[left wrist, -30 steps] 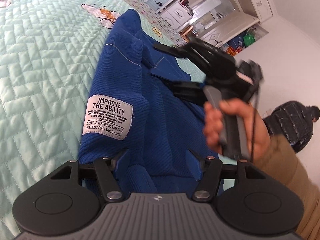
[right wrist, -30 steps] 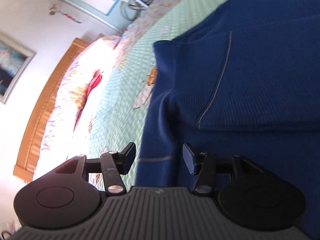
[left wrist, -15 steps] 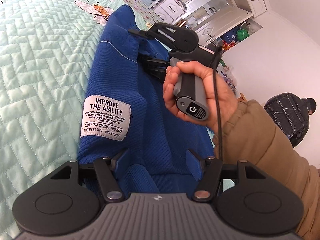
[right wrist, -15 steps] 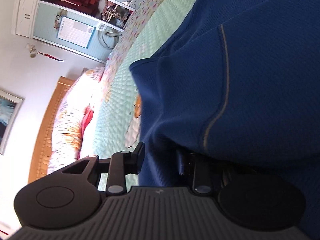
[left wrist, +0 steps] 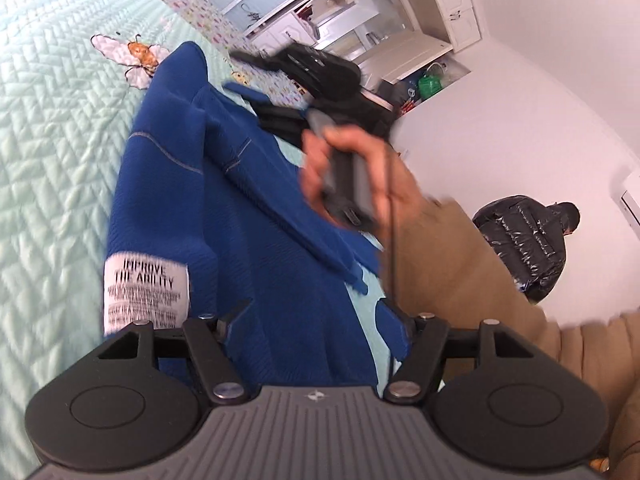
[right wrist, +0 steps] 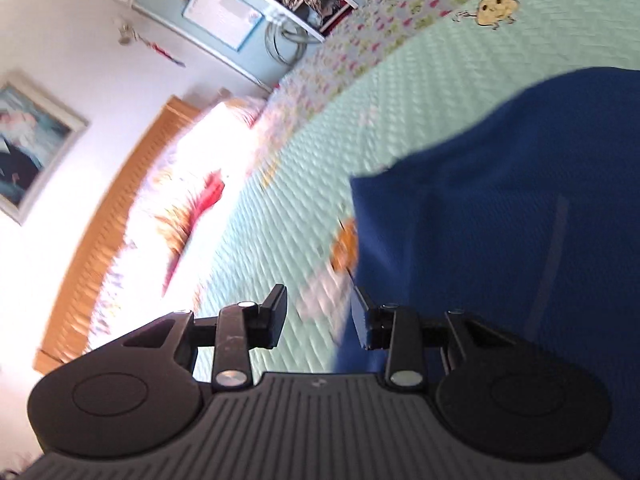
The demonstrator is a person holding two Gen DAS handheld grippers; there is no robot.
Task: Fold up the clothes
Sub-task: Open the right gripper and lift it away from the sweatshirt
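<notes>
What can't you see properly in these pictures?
- Small print on the white sewn label: motion-blurred, left wrist view.
- Whether the left tool pinches the blue knit garment: fabric hides its pads, left wrist view.
- The garment's full shape: cut off by the picture's edge, right wrist view; a hand covers part, left wrist view.

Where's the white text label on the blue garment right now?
In the left wrist view the white label sits low on the left, on the blue garment, just above the left gripper and beside the mint quilt.
</notes>
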